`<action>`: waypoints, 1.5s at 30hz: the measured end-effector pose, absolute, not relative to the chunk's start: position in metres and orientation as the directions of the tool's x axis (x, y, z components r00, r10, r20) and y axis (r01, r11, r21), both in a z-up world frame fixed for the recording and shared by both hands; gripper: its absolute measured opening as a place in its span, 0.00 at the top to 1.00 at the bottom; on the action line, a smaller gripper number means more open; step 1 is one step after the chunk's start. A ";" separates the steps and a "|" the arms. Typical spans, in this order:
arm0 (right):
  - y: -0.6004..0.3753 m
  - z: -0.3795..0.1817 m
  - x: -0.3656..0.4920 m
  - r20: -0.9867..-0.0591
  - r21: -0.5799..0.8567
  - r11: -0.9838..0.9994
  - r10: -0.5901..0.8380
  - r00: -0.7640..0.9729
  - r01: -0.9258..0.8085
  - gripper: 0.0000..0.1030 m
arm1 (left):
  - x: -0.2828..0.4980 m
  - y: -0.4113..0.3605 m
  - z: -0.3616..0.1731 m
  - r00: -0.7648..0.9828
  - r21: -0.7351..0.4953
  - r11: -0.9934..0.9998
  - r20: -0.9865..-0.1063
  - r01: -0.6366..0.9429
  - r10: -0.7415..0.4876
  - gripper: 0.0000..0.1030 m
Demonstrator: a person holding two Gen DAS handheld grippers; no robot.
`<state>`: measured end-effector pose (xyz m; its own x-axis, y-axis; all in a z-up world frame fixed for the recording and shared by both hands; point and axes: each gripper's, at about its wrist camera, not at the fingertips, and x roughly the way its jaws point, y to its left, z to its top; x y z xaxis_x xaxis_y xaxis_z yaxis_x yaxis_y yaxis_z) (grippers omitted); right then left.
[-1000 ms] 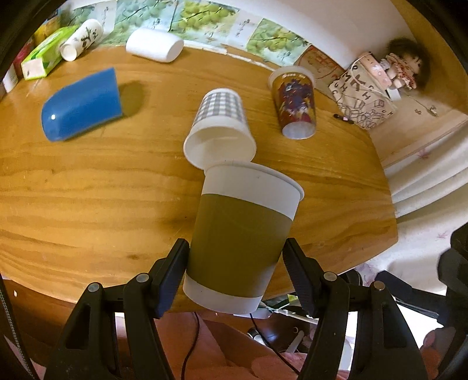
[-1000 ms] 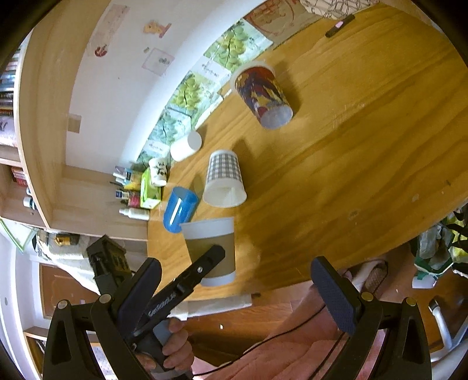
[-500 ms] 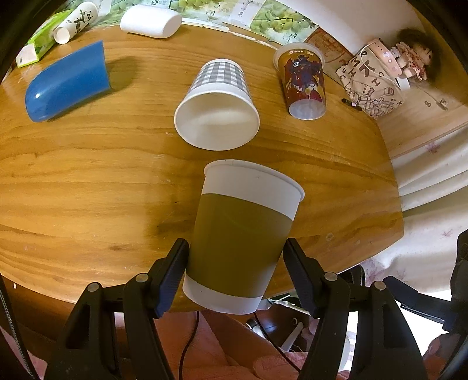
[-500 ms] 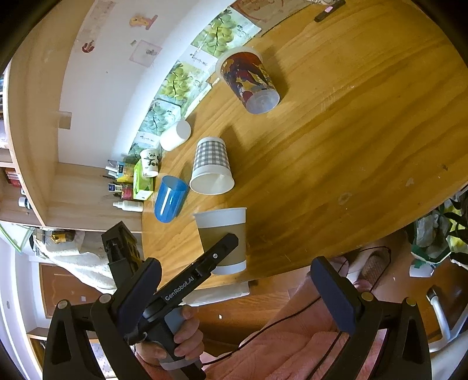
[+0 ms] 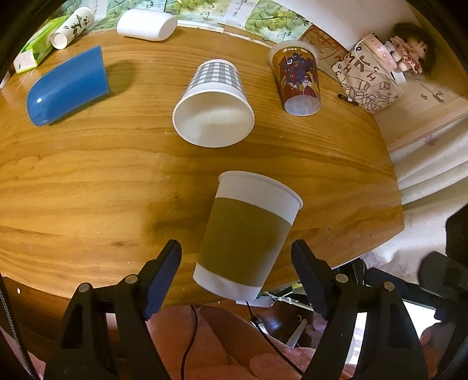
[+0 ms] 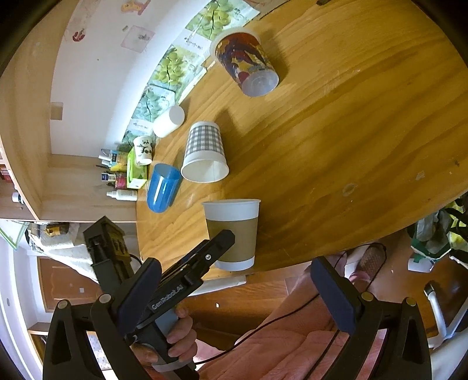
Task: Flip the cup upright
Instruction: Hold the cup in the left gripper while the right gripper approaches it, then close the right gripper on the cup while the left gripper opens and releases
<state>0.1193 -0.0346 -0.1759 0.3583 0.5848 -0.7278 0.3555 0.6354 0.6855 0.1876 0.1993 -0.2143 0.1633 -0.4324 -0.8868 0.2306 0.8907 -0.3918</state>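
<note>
A white paper cup with a brown sleeve stands upright near the table's front edge; it also shows in the right wrist view. My left gripper is open, its fingers apart on either side of the cup's base and clear of it. My right gripper is open and empty, held off the table's front edge over the person's lap. A checked paper cup and a blue cup lie on their sides. A printed cup stands upside down.
The wooden table has a curved front edge. At the back are a white container, a panda cup and a green box. A patterned bag and doll sit to the right.
My left gripper has opened and let go of the brown-sleeved cup, which now stands on the table. The right gripper has shifted slightly.
</note>
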 end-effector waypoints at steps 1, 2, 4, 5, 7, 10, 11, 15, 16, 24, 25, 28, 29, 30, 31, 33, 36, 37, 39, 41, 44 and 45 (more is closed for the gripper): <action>-0.034 -0.177 0.120 -0.730 0.683 0.637 0.584 0.355 0.356 0.01 | 0.187 0.200 -0.214 0.162 -0.395 0.889 -0.885 0.234 -0.436 0.22; -0.033 -0.178 0.121 -0.732 0.681 0.640 0.584 0.351 0.356 0.01 | 0.186 0.202 -0.213 0.158 -0.402 0.885 -0.882 0.234 -0.443 0.22; -0.031 -0.181 0.124 -0.739 0.674 0.650 0.581 0.341 0.353 0.01 | 0.184 0.205 -0.213 0.151 -0.418 0.878 -0.876 0.232 -0.457 0.22; -0.029 -0.182 0.126 -0.743 0.669 0.655 0.579 0.335 0.351 0.01 | 0.184 0.207 -0.212 0.150 -0.424 0.876 -0.874 0.231 -0.463 0.22; -0.026 -0.185 0.129 -0.752 0.659 0.666 0.574 0.324 0.349 0.01 | 0.182 0.210 -0.211 0.152 -0.424 0.875 -0.873 0.234 -0.464 0.22; -0.020 -0.190 0.133 -0.761 0.649 0.676 0.573 0.305 0.349 0.01 | 0.181 0.216 -0.209 0.158 -0.419 0.877 -0.874 0.233 -0.459 0.22; -0.019 -0.192 0.134 -0.763 0.646 0.678 0.573 0.298 0.350 0.01 | 0.181 0.218 -0.209 0.160 -0.419 0.878 -0.874 0.232 -0.459 0.22; -0.009 -0.197 0.142 -0.771 0.637 0.687 0.577 0.270 0.351 0.01 | 0.179 0.226 -0.206 0.164 -0.421 0.878 -0.872 0.229 -0.461 0.22; -0.007 -0.198 0.144 -0.770 0.638 0.686 0.580 0.265 0.350 0.01 | 0.179 0.228 -0.205 0.167 -0.419 0.879 -0.872 0.230 -0.459 0.22; 0.015 -0.206 0.163 -0.786 0.618 0.711 0.573 0.232 0.336 0.01 | 0.179 0.247 -0.197 0.218 -0.371 0.900 -0.881 0.230 -0.419 0.22; 0.016 -0.206 0.165 -0.792 0.610 0.720 0.566 0.228 0.331 0.01 | 0.179 0.250 -0.195 0.225 -0.366 0.902 -0.882 0.228 -0.415 0.22; 0.022 -0.209 0.172 -0.801 0.598 0.735 0.558 0.216 0.320 0.01 | 0.180 0.260 -0.191 0.246 -0.364 0.904 -0.876 0.225 -0.414 0.22; 0.025 -0.209 0.175 -0.802 0.597 0.737 0.558 0.212 0.318 0.01 | 0.180 0.264 -0.189 0.259 -0.359 0.907 -0.875 0.221 -0.410 0.22; 0.028 -0.211 0.179 -0.804 0.595 0.740 0.558 0.209 0.314 0.01 | 0.181 0.267 -0.187 0.268 -0.356 0.909 -0.874 0.218 -0.406 0.22; 0.031 -0.211 0.182 -0.806 0.591 0.744 0.555 0.205 0.310 0.01 | 0.181 0.270 -0.186 0.278 -0.352 0.911 -0.872 0.214 -0.402 0.22; 0.037 -0.212 0.189 -0.811 0.585 0.754 0.551 0.198 0.297 0.01 | 0.183 0.277 -0.183 0.294 -0.349 0.915 -0.870 0.204 -0.397 0.22; 0.047 -0.213 0.198 -0.817 0.577 0.770 0.547 0.183 0.272 0.01 | 0.184 0.287 -0.180 0.311 -0.349 0.918 -0.865 0.188 -0.393 0.22; 0.051 -0.214 0.201 -0.819 0.574 0.776 0.547 0.175 0.263 0.01 | 0.184 0.291 -0.179 0.317 -0.348 0.920 -0.865 0.181 -0.389 0.22; 0.059 -0.216 0.207 -0.821 0.571 0.784 0.548 0.161 0.243 0.01 | 0.184 0.297 -0.178 0.326 -0.345 0.924 -0.865 0.166 -0.382 0.22; 0.066 -0.217 0.211 -0.823 0.568 0.792 0.549 0.147 0.224 0.01 | 0.184 0.306 -0.177 0.334 -0.346 0.928 -0.865 0.142 -0.374 0.22; 0.084 -0.221 0.222 -0.827 0.563 0.805 0.551 0.116 0.187 0.01 | 0.183 0.323 -0.177 0.344 -0.348 0.932 -0.866 0.103 -0.362 0.22; 0.089 -0.222 0.224 -0.826 0.563 0.807 0.553 0.109 0.176 0.01 | 0.183 0.327 -0.177 0.347 -0.349 0.933 -0.867 0.092 -0.358 0.22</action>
